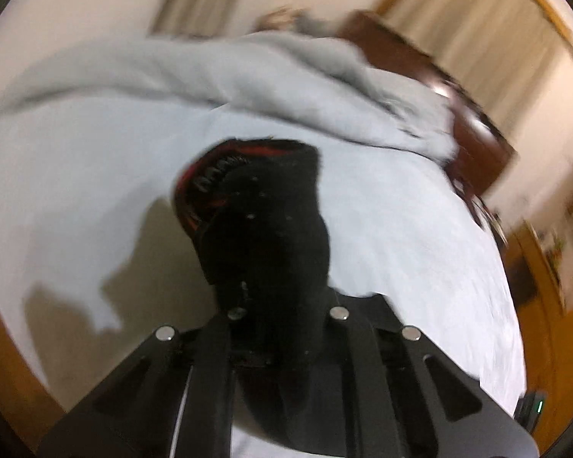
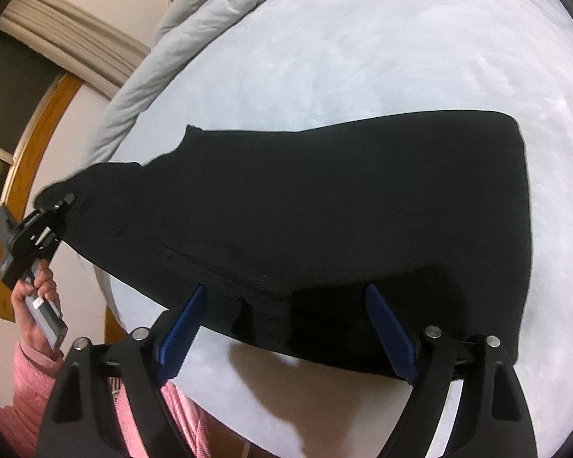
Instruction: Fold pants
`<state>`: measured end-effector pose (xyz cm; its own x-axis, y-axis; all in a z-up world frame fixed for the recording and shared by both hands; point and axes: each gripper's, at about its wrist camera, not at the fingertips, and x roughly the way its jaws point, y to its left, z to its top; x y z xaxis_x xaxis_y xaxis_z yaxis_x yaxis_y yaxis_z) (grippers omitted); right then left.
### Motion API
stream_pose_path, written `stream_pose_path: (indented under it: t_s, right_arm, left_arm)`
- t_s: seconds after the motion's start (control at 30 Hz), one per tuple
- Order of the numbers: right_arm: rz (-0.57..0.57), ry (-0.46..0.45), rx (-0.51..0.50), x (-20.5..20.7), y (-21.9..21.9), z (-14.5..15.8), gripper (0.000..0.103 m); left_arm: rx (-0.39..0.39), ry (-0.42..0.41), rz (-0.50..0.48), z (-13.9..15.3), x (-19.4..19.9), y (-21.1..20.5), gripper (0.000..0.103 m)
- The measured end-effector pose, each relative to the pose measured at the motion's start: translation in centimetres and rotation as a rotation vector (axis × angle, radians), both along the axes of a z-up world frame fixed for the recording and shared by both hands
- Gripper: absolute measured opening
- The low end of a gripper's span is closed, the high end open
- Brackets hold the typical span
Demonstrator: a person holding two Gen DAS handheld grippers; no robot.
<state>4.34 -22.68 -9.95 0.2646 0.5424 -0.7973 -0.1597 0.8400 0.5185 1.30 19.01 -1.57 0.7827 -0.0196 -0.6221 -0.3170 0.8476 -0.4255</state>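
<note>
Black pants lie spread on a pale bed sheet, with one end lifted off the bed. The left gripper is clamped on that raised end, at the far left of the right wrist view; a hand in a pink sleeve holds its handle. In the left wrist view the bunched black fabric covers the fingers, showing red lining. The right gripper is spread wide, its blue pads hovering over the pants' near edge, holding nothing. A grey blanket lies beyond.
</note>
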Motion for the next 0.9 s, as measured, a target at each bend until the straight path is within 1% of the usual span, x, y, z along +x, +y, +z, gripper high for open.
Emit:
stream_pose_path:
  t_s: [0.1, 0.2, 0.33, 0.37, 0.47, 0.53, 0.6, 0.63, 0.67, 0.7, 0.73, 0.77, 0.8, 0.83, 0.87, 0.9]
  right_arm:
    - [-0.026, -0.005, 0.017, 0.0, -0.9, 0.3, 0.085]
    - [-0.042, -0.008, 0.021, 0.1, -1.6, 0.4, 0.085]
    - [-0.064, -0.006, 0.041, 0.3, -2.3, 0.2, 0.085]
    - [-0.068, -0.005, 0.047, 0.4, -2.4, 0.2, 0.085]
    - [-0.072, -0.004, 0.054, 0.6, -2.5, 0.0, 0.085]
    - [-0.070, -0.006, 0.053, 0.7, -2.5, 0.0, 0.085]
    - [-0.068, -0.006, 0.050, 0.8, -2.4, -0.1, 0.085]
    - [-0.066, -0.006, 0.048, 0.8, -2.4, -0.1, 0.085]
    - [-0.063, -0.006, 0.049, 0.9, -2.4, -0.1, 0.085]
    - [-0.062, -0.006, 0.051, 0.9, -2.4, -0.1, 0.085]
    - [-0.059, -0.007, 0.052, 1.0, -2.4, -0.1, 0.085]
    - [-0.054, -0.010, 0.049, 1.1, -2.4, 0.1, 0.085]
    - [-0.051, -0.012, 0.045, 1.2, -2.3, 0.1, 0.085]
    - [-0.043, -0.018, 0.042, 1.2, -2.0, 0.4, 0.085]
    - [-0.030, -0.028, 0.051, 1.1, -1.6, 0.8, 0.086]
    - [-0.019, -0.036, 0.060, 1.2, -1.2, 1.2, 0.086]
  left_arm:
    - [0.088, -0.046, -0.161, 1.7, 0.3, -4.8, 0.009]
    - [0.149, -0.036, -0.309, 1.8, 0.8, -9.6, 0.010]
    - [0.203, 0.007, -0.448, 0.4, 1.6, -14.4, 0.012]
    - [0.210, 0.018, -0.470, 0.0, 1.7, -15.2, 0.013]
    - [0.244, 0.080, -0.566, -2.1, 2.2, -18.7, 0.015]
    - [0.259, 0.132, -0.623, -3.9, 2.6, -20.4, 0.023]
    - [0.285, 0.202, -0.682, -5.7, 2.9, -22.1, 0.027]
    - [0.306, 0.240, -0.716, -6.6, 2.8, -22.9, 0.035]
    - [0.310, 0.250, -0.745, -6.7, 2.7, -23.2, 0.040]
    - [0.303, 0.240, -0.770, -6.5, 2.1, -23.4, 0.050]
    - [0.272, 0.206, -0.797, -5.7, 1.3, -23.1, 0.058]
    - [0.225, 0.163, -0.817, -4.7, 0.6, -22.5, 0.062]
    - [0.165, 0.108, -0.827, -3.3, -0.3, -21.3, 0.071]
    - [0.137, 0.076, -0.812, -2.2, -0.8, -20.2, 0.078]
    - [0.132, 0.060, -0.786, -1.6, -1.1, -19.1, 0.081]
    - [0.145, 0.054, -0.727, -1.0, -1.2, -17.4, 0.083]
